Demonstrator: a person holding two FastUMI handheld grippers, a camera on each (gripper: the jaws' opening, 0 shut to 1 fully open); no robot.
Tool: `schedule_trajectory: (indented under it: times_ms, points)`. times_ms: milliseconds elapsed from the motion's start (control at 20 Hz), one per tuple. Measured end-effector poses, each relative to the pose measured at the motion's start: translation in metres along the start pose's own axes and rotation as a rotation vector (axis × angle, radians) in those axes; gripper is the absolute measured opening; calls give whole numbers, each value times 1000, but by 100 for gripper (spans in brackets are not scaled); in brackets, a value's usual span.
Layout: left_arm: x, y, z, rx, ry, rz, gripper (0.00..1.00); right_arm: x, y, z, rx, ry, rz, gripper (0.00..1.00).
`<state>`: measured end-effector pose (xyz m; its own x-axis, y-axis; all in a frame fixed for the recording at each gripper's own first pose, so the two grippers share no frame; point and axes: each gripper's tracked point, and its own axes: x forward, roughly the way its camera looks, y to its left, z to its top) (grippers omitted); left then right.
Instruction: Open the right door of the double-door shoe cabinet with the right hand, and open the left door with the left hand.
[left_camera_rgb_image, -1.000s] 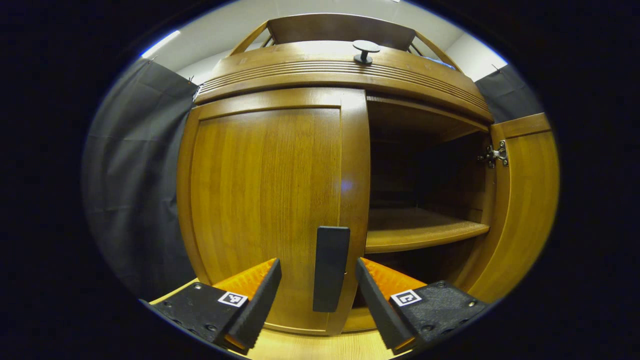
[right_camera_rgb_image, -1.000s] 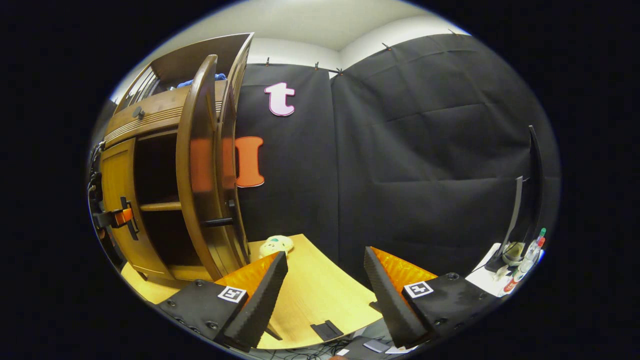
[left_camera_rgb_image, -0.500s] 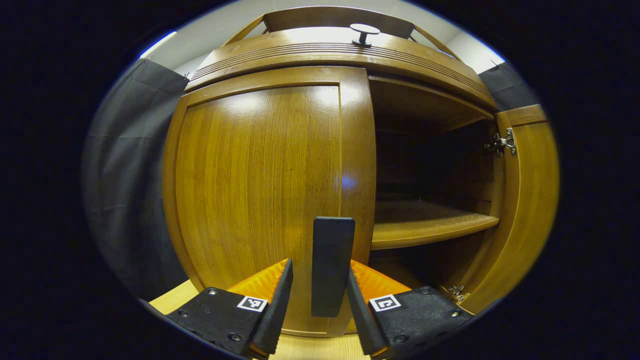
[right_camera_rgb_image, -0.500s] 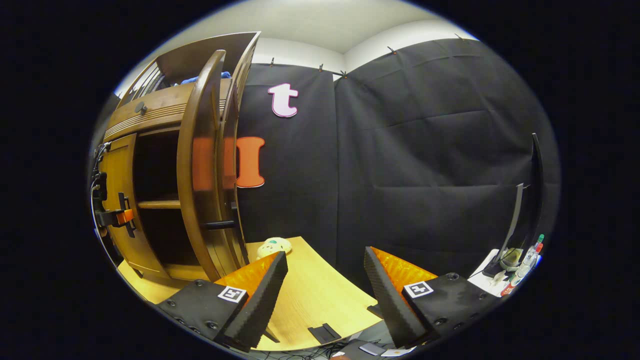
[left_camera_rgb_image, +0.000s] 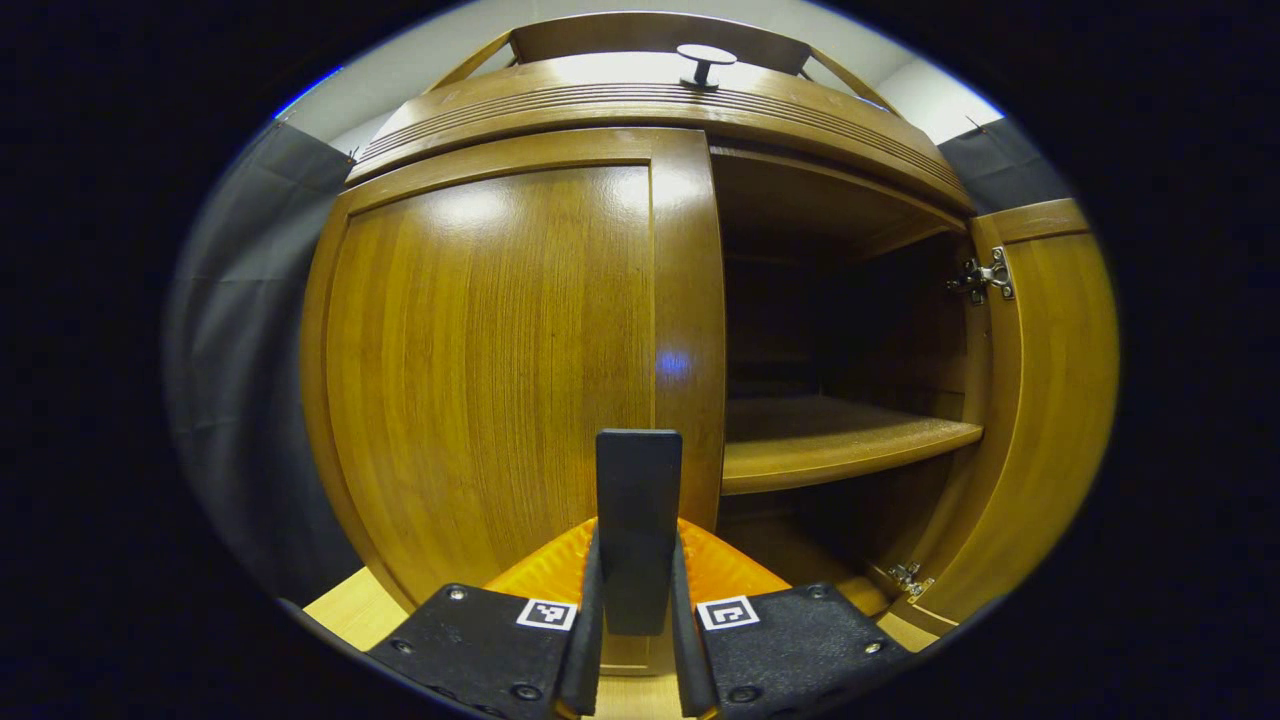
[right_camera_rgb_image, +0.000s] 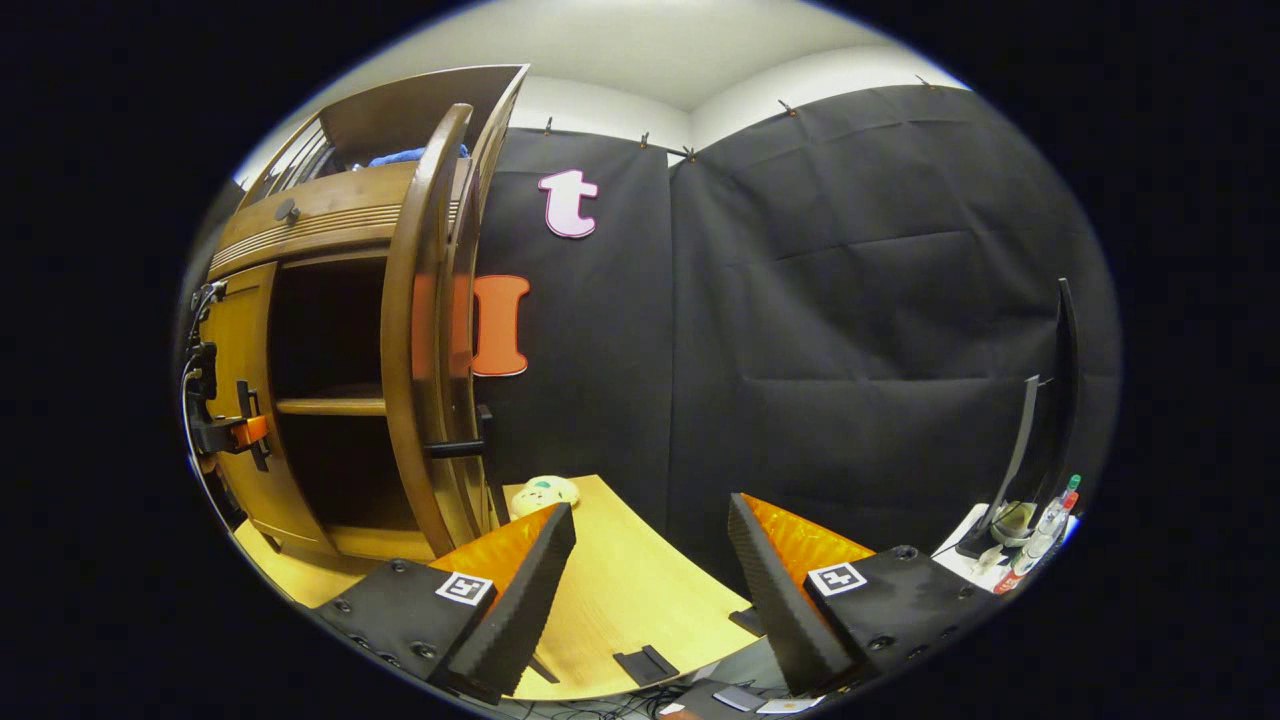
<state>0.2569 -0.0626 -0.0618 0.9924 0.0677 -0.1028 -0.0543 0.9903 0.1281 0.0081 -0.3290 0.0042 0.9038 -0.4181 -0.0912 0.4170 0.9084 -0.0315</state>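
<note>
Clamping the flat black bar handle (left_camera_rgb_image: 638, 540) of the closed left door (left_camera_rgb_image: 490, 370), a glossy brown wooden panel, at 6 o'clock in the left gripper view: left gripper (left_camera_rgb_image: 637, 640), both fingers pressed on it. Seen at 3 o'clock, swung wide: matching right door (left_camera_rgb_image: 1040, 420), baring a wooden inner shelf (left_camera_rgb_image: 840, 450). Held apart with nothing between the fingers, over a pale wooden tabletop (right_camera_rgb_image: 640, 600) in the right gripper view: right gripper (right_camera_rgb_image: 650, 590), the wooden double-door shoe cabinet (right_camera_rgb_image: 320, 370) at 9 o'clock.
</note>
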Motion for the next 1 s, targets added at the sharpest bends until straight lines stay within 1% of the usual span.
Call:
schedule_trajectory:
  times_ms: [100, 250, 300, 350, 400, 600, 1000]
  points:
    - [-2, 0, 0, -12, -2, -9, 27, -6, 1, 1, -1, -2, -7, 92]
    - [-8, -1, 4, -9, -10, -24, 22, -18, 11, 3, -5, -11, -10, 92]
    - [-12, 0, 6, -4, -18, -26, 22, -21, 16, 4, -6, -13, -11, 99]
    - [-14, 1, 7, -3, -24, -28, 21, -24, 20, 5, -7, -15, -12, 99]
    - [-17, 1, 7, -6, -29, -32, 20, -27, 24, 6, -7, -17, -13, 92]
    - [-26, 1, 9, -33, -21, -64, 20, -42, 46, 7, -1, -24, -4, 92]
    - [-30, 3, 16, -66, -3, -104, 19, -67, 91, 12, -3, -37, 19, 92]
